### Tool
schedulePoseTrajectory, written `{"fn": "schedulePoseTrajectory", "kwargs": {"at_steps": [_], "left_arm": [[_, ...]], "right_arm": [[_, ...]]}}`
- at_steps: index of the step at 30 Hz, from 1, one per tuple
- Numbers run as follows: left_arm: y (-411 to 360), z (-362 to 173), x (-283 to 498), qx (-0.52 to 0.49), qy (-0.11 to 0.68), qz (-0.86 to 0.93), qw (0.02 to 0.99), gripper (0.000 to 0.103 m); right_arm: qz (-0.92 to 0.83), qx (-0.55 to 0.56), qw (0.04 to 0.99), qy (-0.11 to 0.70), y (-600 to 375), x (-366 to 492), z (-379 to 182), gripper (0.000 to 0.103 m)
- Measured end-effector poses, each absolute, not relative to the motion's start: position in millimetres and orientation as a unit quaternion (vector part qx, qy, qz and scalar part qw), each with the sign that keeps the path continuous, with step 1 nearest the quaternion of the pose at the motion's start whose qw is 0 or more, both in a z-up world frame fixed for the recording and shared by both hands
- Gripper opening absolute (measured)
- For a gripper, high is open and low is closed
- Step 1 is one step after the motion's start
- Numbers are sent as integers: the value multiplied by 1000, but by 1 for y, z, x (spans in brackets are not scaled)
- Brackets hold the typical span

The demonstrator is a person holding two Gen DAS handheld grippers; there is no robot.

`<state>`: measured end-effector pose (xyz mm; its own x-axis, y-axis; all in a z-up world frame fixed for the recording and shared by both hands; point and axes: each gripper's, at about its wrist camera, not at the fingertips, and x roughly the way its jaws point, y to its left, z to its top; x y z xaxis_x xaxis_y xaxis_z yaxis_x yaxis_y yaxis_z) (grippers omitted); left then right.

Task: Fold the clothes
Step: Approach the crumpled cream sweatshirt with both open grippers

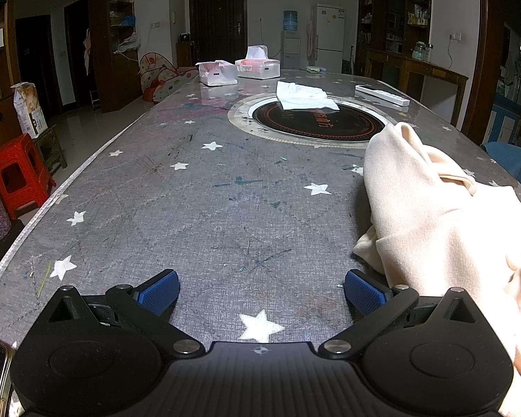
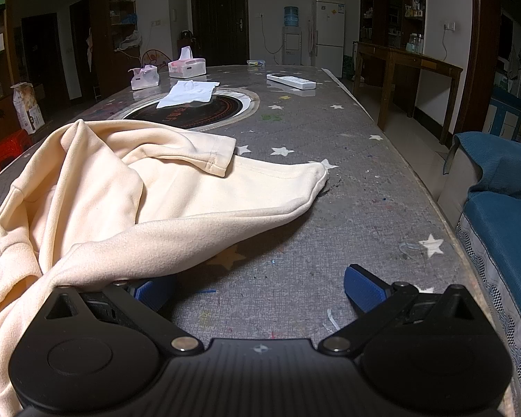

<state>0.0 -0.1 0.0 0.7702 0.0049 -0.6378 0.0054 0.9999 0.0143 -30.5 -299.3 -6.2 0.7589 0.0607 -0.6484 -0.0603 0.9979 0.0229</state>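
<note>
A cream long-sleeved garment (image 2: 128,201) lies crumpled on the grey star-patterned table (image 2: 347,208), one sleeve cuff (image 2: 220,160) folded over its body. It also shows at the right of the left wrist view (image 1: 434,215). My left gripper (image 1: 260,290) is open and empty, low over bare table, with the garment just right of its right finger. My right gripper (image 2: 257,290) is open and empty; the garment's near edge drapes over its left finger (image 2: 149,292).
A round black hotplate (image 1: 316,121) sits mid-table with a white cloth (image 1: 304,95) on it. Tissue boxes (image 1: 257,66) and a white power strip (image 1: 382,95) lie farther back. A blue sofa (image 2: 503,215) stands right of the table, a red stool (image 1: 17,173) left.
</note>
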Motion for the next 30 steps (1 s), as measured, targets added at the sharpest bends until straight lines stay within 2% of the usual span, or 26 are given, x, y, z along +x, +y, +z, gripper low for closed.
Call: {"fn": "schedulePoseTrajectory", "kwargs": {"at_steps": [30], "left_arm": [[-4, 3, -23, 11, 347, 2, 938, 103]], "right_arm": [[40, -4, 935, 352, -301, -53, -4, 103]]}}
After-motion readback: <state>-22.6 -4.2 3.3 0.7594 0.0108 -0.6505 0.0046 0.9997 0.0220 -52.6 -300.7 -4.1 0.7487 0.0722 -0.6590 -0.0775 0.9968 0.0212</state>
